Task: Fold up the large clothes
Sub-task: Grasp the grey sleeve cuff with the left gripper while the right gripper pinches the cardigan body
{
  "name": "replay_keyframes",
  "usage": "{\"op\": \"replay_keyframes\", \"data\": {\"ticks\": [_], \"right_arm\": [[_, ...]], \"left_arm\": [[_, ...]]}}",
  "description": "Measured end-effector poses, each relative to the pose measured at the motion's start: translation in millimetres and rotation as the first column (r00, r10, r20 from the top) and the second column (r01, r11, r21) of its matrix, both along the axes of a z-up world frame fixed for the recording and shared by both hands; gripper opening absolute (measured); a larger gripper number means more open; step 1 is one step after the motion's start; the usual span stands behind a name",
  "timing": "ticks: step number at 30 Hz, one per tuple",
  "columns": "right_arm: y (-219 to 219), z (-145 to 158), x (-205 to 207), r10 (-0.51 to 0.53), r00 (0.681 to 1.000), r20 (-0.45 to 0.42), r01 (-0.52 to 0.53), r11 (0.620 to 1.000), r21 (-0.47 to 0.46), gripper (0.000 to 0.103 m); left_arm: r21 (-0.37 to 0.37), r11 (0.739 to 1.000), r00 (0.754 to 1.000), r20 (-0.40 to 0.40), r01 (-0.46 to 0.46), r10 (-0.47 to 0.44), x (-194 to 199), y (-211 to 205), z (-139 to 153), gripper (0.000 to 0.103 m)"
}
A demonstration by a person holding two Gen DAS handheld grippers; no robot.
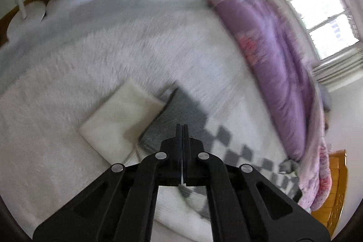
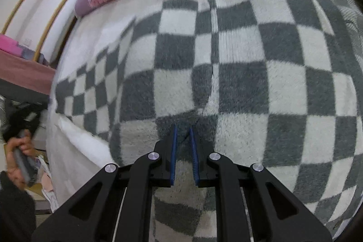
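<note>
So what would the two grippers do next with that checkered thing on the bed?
Probably lift and carry the pinched fabric across to start a fold. The right gripper is shut on a bunched ridge of the checkered garment; the left gripper is shut, with no cloth visible between its fingers, over the garment's grey edge.

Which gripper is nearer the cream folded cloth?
Left. The left gripper hovers shut just beside the cream folded cloth; the right gripper pinches the checkered garment.

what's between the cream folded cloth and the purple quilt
In the left wrist view, mostly bare white fluffy bedcover separates the cream folded cloth from the purple quilt; lower down, the checkered garment spreads between them.
</note>
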State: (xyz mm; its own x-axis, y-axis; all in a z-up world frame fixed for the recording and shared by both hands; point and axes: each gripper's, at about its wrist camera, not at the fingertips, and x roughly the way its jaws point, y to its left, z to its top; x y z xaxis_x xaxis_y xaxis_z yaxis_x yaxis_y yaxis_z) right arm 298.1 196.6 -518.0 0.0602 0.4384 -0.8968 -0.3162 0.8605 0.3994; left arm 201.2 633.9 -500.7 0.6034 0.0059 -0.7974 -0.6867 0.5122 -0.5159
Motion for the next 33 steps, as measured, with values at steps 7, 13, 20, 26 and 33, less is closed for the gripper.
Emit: {"op": "replay_keyframes", "data": {"ticks": [7, 13, 20, 26, 33], "right_arm": [[-2.5, -14.8, -3.5, -0.033, 0.999, -0.009, 0.033, 0.999, 0.0, 0.011], [-11.8, -18.1, -0.8, -0.013, 0.999, -0.042, 0.015, 0.999, 0.04, 0.009], [-18.7, -20.5, 0.3, -0.049, 0.997, -0.062, 0.054, 0.996, 0.072, 0.009], [-28.7, -22.3, 1.9, -0.08, 0.993, -0.088, 0.089, 0.991, 0.097, 0.009], [-29.2, -24.5, -0.2, -0.065, 0.996, -0.066, 0.071, 0.993, 0.094, 0.009]], "left_arm": [[-0.088, 0.996, 0.999, -0.044, -0.007, 0.003, -6.8, 1.0, -11.0, 0.003], [-0.164, 0.986, 0.998, -0.052, -0.042, 0.034, 1.8, -16.3, -41.2, 0.04], [-0.171, 0.984, 0.994, -0.103, -0.057, 0.039, 17.2, -20.0, -57.1, 0.055], [-0.223, 0.967, 0.99, -0.087, -0.124, 0.107, -9.4, -18.9, -58.6, 0.062], [-0.192, 0.979, 0.995, -0.084, -0.066, 0.05, 20.3, -18.9, -71.1, 0.062]]}}
